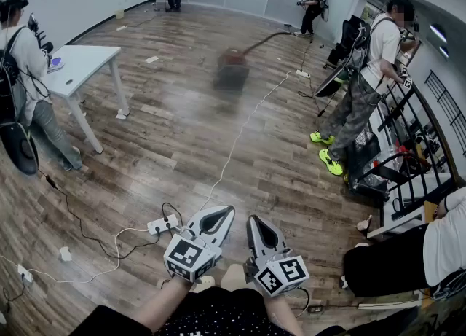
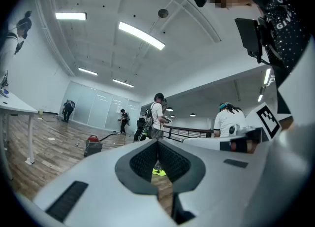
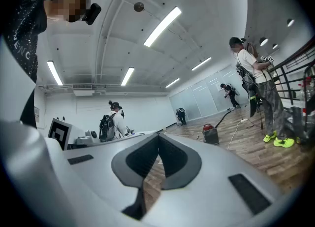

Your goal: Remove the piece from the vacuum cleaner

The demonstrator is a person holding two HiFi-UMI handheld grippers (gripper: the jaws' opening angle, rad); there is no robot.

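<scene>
The vacuum cleaner (image 1: pixel 233 69) is a red-topped dark canister standing far off on the wood floor, blurred in the head view, with its hose (image 1: pixel 266 38) running up and to the right. It also shows small in the left gripper view (image 2: pixel 92 145) and the right gripper view (image 3: pixel 210 134). My left gripper (image 1: pixel 226 211) and right gripper (image 1: pixel 253 220) are held side by side low in the head view, well short of the vacuum. Both point level with their jaws shut and nothing between them, as the left gripper (image 2: pixel 157 143) and right gripper (image 3: pixel 158 136) show in their own views.
A white table (image 1: pixel 81 60) stands at the left beside a person (image 1: pixel 23 72). A power strip (image 1: pixel 162 224) and a white cable (image 1: pixel 240 132) lie on the floor ahead. At the right are a standing person (image 1: pixel 364 72) in neon shoes, a black rack (image 1: pixel 408 152) and a seated person (image 1: pixel 408 258).
</scene>
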